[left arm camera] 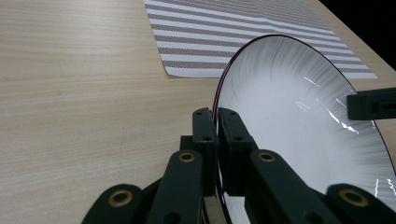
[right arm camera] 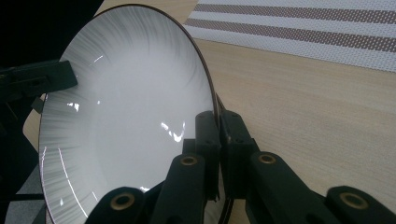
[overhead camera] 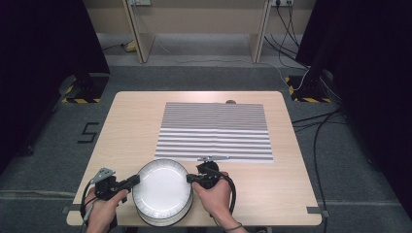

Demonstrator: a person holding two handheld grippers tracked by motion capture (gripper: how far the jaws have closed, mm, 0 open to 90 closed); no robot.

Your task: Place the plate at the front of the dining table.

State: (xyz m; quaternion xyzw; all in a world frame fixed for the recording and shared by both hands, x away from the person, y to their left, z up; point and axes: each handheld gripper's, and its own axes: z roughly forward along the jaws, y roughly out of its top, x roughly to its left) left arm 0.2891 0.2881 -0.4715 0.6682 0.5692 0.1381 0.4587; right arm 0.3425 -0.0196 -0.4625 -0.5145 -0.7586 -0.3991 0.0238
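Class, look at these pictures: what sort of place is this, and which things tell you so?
Probably a lab or recording room, not a home: a bare wooden table on grey carpet, black curtains at both sides, hazard-striped stand bases and loose cables on the floor.

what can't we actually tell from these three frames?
- Stack under the white ribbed plate with dark rim: high view shows more rims below, count too small to make out.
- Plate's underside: hidden by the plate itself, both gripper views.
- Small dark round thing at the striped placemat's far edge: too small to identify.
- Left gripper and right gripper: rim sits between the jaws, pad contact hidden.
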